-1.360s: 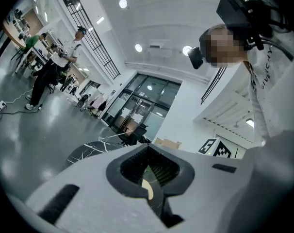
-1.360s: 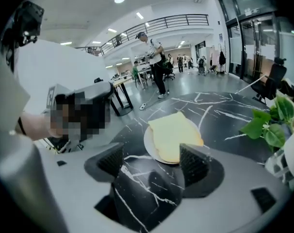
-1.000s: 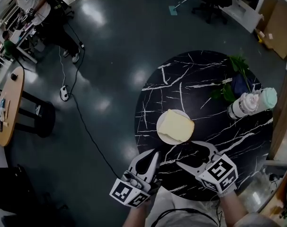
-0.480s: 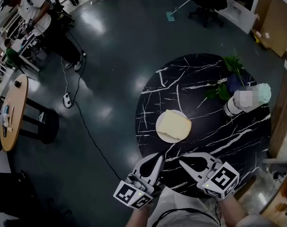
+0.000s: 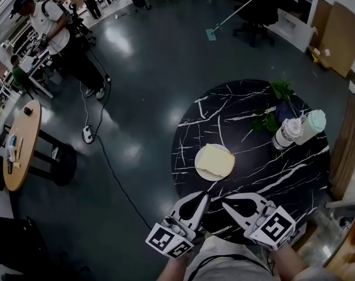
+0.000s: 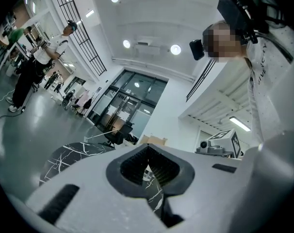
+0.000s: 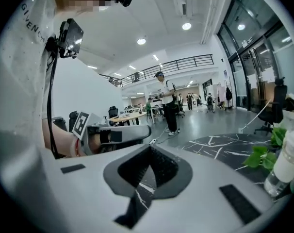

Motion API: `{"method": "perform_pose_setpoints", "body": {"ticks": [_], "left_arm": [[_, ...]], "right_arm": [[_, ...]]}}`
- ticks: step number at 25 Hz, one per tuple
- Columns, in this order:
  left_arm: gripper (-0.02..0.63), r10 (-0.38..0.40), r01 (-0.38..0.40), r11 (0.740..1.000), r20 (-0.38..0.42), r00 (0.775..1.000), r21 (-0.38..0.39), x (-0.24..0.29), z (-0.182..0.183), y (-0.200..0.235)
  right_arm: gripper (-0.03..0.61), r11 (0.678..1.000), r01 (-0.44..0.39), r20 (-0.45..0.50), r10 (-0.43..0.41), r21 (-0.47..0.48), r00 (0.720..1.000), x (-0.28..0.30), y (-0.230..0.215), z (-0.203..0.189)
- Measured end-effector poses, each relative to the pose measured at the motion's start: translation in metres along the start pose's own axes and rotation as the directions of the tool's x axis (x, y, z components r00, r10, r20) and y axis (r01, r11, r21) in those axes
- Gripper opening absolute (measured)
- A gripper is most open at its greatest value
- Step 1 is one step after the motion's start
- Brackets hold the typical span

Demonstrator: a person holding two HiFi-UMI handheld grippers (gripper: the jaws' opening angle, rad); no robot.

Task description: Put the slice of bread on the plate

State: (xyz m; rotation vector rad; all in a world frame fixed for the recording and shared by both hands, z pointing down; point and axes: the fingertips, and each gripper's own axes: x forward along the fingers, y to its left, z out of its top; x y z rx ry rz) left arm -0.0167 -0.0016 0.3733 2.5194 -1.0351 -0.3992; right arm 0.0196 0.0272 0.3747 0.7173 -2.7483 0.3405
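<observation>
A pale slice of bread (image 5: 218,160) lies flat on a small white plate (image 5: 199,165) near the middle of the round black marble table (image 5: 283,174). Both grippers hover over the table's near edge, short of the plate. My left gripper (image 5: 205,196) is shut with nothing in it, its jaws meeting at the tip (image 6: 148,147). My right gripper (image 5: 225,204) is shut and empty too (image 7: 150,147). In the right gripper view the left gripper (image 7: 119,135) shows just beyond the jaws.
Two bottles (image 5: 287,133) (image 5: 313,125) and a leafy green plant (image 5: 276,106) stand at the table's far right. A person (image 5: 55,29) stands far left by desks. A wooden side table (image 5: 20,148), a stool (image 5: 55,157) and a floor cable (image 5: 110,168) lie left.
The right gripper's jaws have gone from wide open to shut. Both grippers have drawn back from the plate towards me and risen. The bread stays on the plate.
</observation>
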Motion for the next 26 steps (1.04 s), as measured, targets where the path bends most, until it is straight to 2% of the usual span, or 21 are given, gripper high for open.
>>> {"method": "perform_pose_setpoints", "body": {"ticks": [6,16,26], "left_arm": [[0.008,-0.050,0.050,0.999,0.012,0.999,0.016,0.001,0.014,-0.016],[0.009,-0.122,0.120,0.992,0.034,0.992,0.048,0.005,0.036,-0.041],[0.008,-0.189,0.185,0.978,0.031,0.981,0.095,0.000,0.056,-0.058]], "right_arm": [[0.010,0.998,0.052,0.034,-0.051,-0.037,0.998,-0.017,-0.001,0.016],[0.009,0.992,0.100,0.112,-0.091,-0.077,0.989,-0.039,0.005,0.055],[0.009,0.995,0.089,0.171,-0.079,-0.053,0.982,-0.044,0.019,0.076]]}}
